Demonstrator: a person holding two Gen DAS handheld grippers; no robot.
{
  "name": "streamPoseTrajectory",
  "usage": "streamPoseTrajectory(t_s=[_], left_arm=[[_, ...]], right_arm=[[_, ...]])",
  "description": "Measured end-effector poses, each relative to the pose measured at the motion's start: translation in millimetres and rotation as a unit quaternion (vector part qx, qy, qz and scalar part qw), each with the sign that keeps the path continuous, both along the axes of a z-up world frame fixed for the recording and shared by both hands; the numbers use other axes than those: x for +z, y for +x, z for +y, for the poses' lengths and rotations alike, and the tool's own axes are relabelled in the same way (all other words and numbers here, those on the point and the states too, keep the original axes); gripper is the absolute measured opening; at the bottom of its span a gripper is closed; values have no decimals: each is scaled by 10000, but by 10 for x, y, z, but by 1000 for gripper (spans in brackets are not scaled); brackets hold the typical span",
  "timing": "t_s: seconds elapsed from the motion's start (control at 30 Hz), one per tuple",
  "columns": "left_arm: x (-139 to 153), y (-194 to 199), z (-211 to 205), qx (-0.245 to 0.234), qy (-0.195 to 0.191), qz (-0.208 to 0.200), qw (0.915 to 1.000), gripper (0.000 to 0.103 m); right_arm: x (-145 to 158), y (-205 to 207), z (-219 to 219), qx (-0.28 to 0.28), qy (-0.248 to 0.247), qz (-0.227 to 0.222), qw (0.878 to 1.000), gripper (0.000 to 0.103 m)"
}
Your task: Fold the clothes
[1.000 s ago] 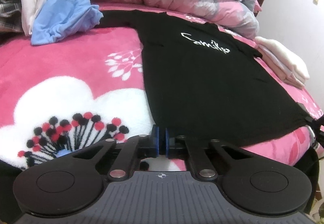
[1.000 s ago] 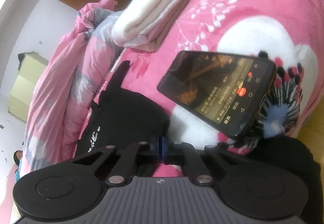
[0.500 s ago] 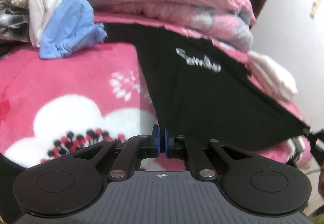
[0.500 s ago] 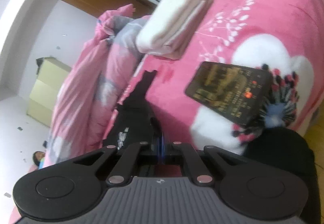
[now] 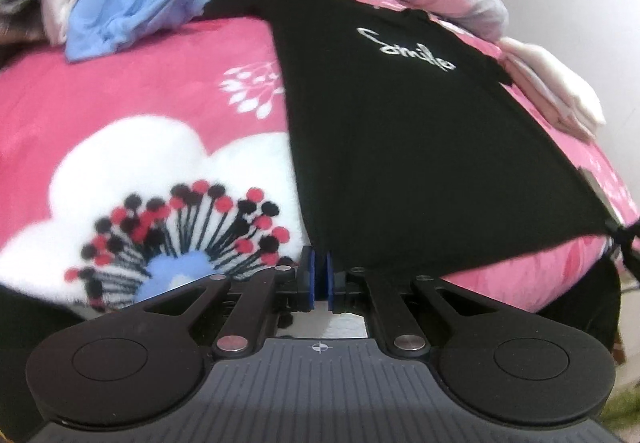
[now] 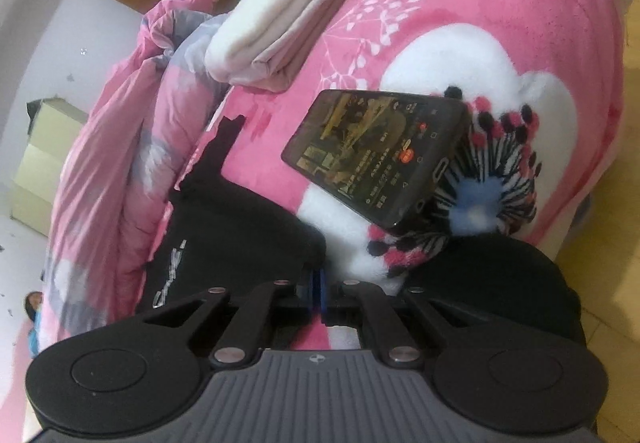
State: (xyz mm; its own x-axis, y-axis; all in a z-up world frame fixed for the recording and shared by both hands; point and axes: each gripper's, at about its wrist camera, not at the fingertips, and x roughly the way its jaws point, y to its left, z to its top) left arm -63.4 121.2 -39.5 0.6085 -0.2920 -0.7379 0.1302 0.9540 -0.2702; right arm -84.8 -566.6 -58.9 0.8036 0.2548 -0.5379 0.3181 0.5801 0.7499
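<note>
Step, as I judge: spreading the black T-shirt (image 5: 400, 163) flat on the fuzzy pink blanket (image 5: 140, 91), hem stretched taut | left gripper (image 5: 319, 275) and right gripper (image 6: 319, 293): jaws pinched on hem corners | next: keep tension even, avoid phone (image 6: 376, 155) | thin, limp knit, white script print

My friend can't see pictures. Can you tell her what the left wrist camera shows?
A black T-shirt with white writing lies spread on a pink flowered blanket, and the left gripper is shut on its near hem corner. A blue cloth lies behind on the left, a folded white stack on the right.
</note>
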Motion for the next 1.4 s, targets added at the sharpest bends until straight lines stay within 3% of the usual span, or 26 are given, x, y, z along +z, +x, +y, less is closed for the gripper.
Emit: streamPoseTrajectory(t_s=[0.13,0.33,0.47,0.57,0.7,0.87,0.93,1.07,1.17,1.3,1.4], left_arm=[[115,-61,87,-127,143,92,9998,24],[451,-127,359,67,409,-277,9988,28],[495,82,213,-141,181,-552,9982,31],[313,302,-27,-336,188,-387,9985,31],[63,401,-225,-482,428,-196,9977,31],[141,178,7,-425,338,-97,9985,33],[249,168,127,-304,400,-46,9987,33],[586,443,342,-177,471,-329,9982,35],[878,916,293,-255,572,-858,9943,45],[1001,1830,-29,-425,684,-1194,9896,46],[881,2551,-325,-313,646,-1238,9897,46]], right_arm=[[148,154,335,644,-675,-249,9953,25],[377,388,845,1612,-1690,-628,9703,25],[530,544,1186,2239,-2347,-874,9419,25],[644,661,1442,2696,-2825,-1052,9146,25],[484,496,1637,3105,-3308,-1098,8843,25],[276,283,1877,3592,-3886,-1145,8407,25],[295,43,1795,3874,-3830,-1168,8304,28],[478,-84,1678,4268,-3357,-1220,8309,31],[779,184,1556,4117,-2930,-1674,8465,31],[1196,1076,1497,3725,-2436,-1986,8732,32],[1361,1892,1644,3587,-2267,-1955,8841,32]])
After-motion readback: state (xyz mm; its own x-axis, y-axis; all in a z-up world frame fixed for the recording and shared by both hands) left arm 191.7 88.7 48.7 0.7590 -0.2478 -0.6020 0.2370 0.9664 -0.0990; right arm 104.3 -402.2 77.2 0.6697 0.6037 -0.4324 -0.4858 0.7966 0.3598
